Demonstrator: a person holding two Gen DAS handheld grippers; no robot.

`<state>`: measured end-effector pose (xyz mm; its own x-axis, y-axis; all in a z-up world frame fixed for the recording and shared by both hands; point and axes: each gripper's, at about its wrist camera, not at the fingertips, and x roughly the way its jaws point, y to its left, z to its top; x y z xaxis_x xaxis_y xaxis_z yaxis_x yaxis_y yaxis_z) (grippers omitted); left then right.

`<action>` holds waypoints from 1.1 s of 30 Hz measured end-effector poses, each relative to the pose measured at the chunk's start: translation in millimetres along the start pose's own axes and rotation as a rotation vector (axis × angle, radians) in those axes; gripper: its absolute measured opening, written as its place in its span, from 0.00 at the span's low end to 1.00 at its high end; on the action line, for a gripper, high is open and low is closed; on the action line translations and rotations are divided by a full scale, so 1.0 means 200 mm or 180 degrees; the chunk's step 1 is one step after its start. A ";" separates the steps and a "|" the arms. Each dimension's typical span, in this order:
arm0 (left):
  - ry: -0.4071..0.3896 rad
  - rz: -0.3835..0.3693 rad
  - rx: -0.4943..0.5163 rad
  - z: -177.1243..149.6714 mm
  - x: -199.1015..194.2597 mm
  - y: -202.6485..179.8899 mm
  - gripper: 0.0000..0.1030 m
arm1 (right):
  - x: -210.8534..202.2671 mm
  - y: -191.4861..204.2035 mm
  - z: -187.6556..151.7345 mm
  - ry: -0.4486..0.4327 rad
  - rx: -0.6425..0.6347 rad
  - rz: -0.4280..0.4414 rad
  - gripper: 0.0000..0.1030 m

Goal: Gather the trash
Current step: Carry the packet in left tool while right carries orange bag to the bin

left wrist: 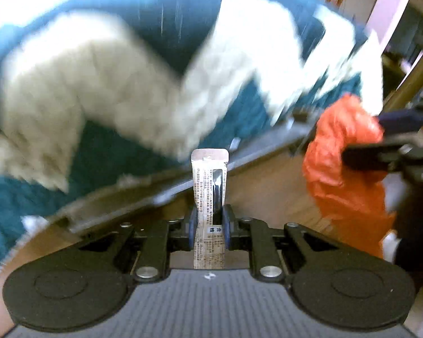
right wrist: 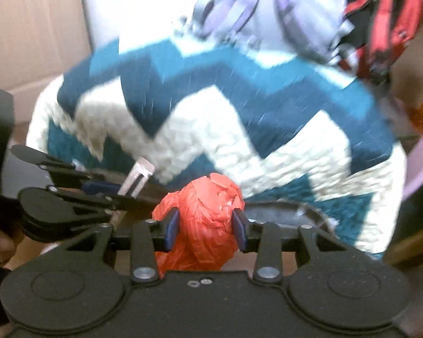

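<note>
A: What is the left claw (left wrist: 210,226) doing?

B: It is clamped on a slim silver sachet (left wrist: 210,194) printed with small text, which stands upright between the blue pads (left wrist: 227,225) and pokes out ahead of them.

A: And the right claw (right wrist: 206,225)?

B: Its pads (right wrist: 172,228) press into both sides of a crumpled orange plastic bag (right wrist: 203,219), so it is gripping that. In the left wrist view the same bag (left wrist: 344,155) hangs at the far right, pinched in the other tool.

A: Where are the two relative to each other?

B: Near, but apart. From the right wrist, the left claw (right wrist: 121,194) sits just left of the bag, its sachet (right wrist: 136,178) tilted.

A: What lies behind?

B: A blurred teal and cream zigzag blanket (right wrist: 211,118) fills the background, with wooden floor (left wrist: 268,186) below it and a cardboard box (right wrist: 33,28) at upper left
</note>
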<state>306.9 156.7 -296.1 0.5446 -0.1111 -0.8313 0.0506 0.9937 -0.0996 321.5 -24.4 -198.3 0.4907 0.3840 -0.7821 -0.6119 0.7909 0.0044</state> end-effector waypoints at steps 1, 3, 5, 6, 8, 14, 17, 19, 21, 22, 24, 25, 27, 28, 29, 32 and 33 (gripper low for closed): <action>-0.0075 0.0021 0.0010 0.03 -0.07 -0.02 0.17 | -0.07 -0.01 0.02 -0.0069 -0.0013 -0.0031 0.37; -0.0225 0.0030 -0.0010 0.10 -0.24 -0.06 0.17 | -0.24 -0.02 0.05 -0.0236 -0.0024 -0.0083 0.37; -0.0341 0.0055 -0.0052 0.16 -0.39 -0.11 0.17 | -0.40 -0.07 0.09 -0.0398 0.0012 -0.0129 0.37; -0.0391 0.0058 -0.0075 0.19 -0.46 -0.12 0.17 | -0.48 -0.09 0.10 -0.0472 0.0034 -0.0141 0.36; -0.0545 0.0077 -0.0095 0.25 -0.61 -0.15 0.17 | -0.64 -0.13 0.13 -0.0632 0.0049 -0.0182 0.36; -0.0971 0.0072 0.0028 0.44 -1.06 -0.38 0.17 | -1.14 -0.28 0.20 -0.1037 -0.0016 -0.0322 0.36; -0.1121 0.0017 0.0100 0.51 -1.22 -0.52 0.17 | -1.35 -0.34 0.22 -0.1174 0.0043 -0.0421 0.36; -0.1212 -0.0016 0.0172 0.55 -1.31 -0.62 0.17 | -1.47 -0.40 0.23 -0.1242 0.0094 -0.0493 0.36; -0.1295 -0.0073 0.0215 0.61 -1.39 -0.73 0.17 | -1.59 -0.46 0.23 -0.1304 0.0137 -0.0586 0.36; -0.1327 -0.0121 0.0232 0.64 -1.44 -0.78 0.17 | -1.64 -0.49 0.24 -0.1341 0.0160 -0.0637 0.36; -0.1404 -0.0190 0.0264 0.70 -1.52 -0.89 0.17 | -1.77 -0.56 0.25 -0.1416 0.0218 -0.0731 0.36; -0.1438 -0.0226 0.0296 0.73 -1.55 -0.94 0.17 | -1.82 -0.61 0.25 -0.1452 0.0252 -0.0779 0.36; -0.1539 -0.0286 0.0364 0.79 -1.61 -1.06 0.17 | -1.91 -0.69 0.26 -0.1529 0.0330 -0.0904 0.36; -0.1578 -0.0321 0.0389 0.81 -1.63 -1.10 0.17 | -1.96 -0.74 0.27 -0.1563 0.0366 -0.0951 0.36; -0.1618 -0.0367 0.0409 0.84 -1.66 -1.15 0.17 | -2.01 -0.79 0.27 -0.1598 0.0404 -0.1009 0.36; -0.1702 -0.0505 0.0471 0.94 -1.73 -1.32 0.17 | -2.15 -0.93 0.29 -0.1663 0.0552 -0.1155 0.36; -0.1728 -0.0543 0.0497 0.98 -1.75 -1.37 0.17 | -2.19 -0.98 0.30 -0.1679 0.0607 -0.1206 0.36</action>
<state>265.5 -75.0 129.5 0.8665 -0.2882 -0.4076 0.2753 0.9570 -0.0915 263.4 -319.1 180.1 0.9164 0.2066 -0.3428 -0.2417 0.9683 -0.0626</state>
